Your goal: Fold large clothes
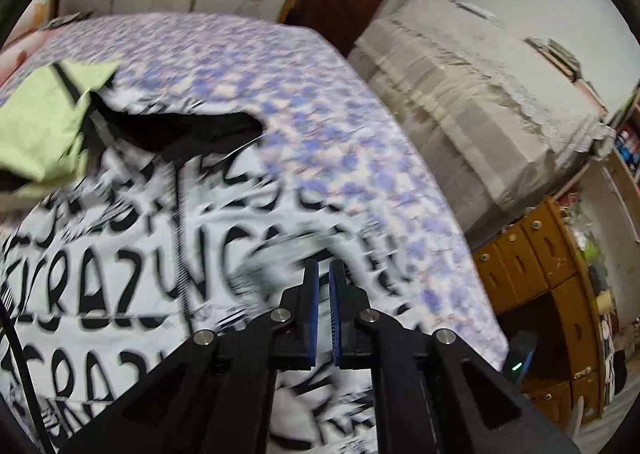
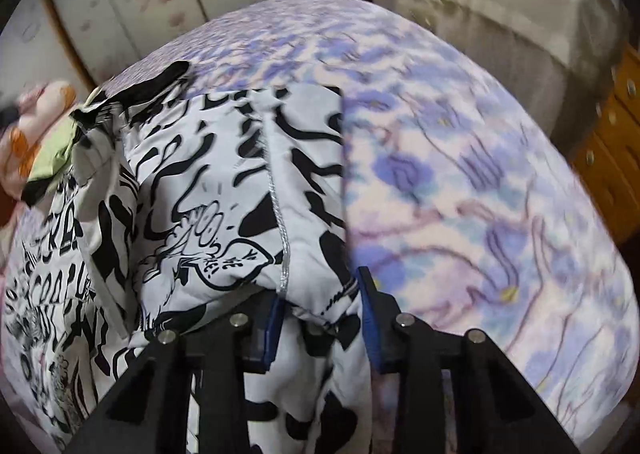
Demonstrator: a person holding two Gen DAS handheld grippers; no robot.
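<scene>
Large white padded jacket (image 2: pixel 224 189) with black lettering and cartoon print, black collar at 11 o'clock, lying on lilac floral bedspread (image 2: pixel 480 173). Left gripper (image 1: pixel 324 274): fingers closed, empty. Right gripper (image 2: pixel 320 294): fingers narrow, bunched jacket fabric between them.

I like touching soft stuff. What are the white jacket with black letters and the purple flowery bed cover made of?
The white jacket with black letters looks like smooth, slightly shiny woven cloth, maybe padded polyester: it puffs between stitched seams. The purple flowery bed cover looks like matte, fuzzy fleece or plush, though blur makes that a guess.
</scene>
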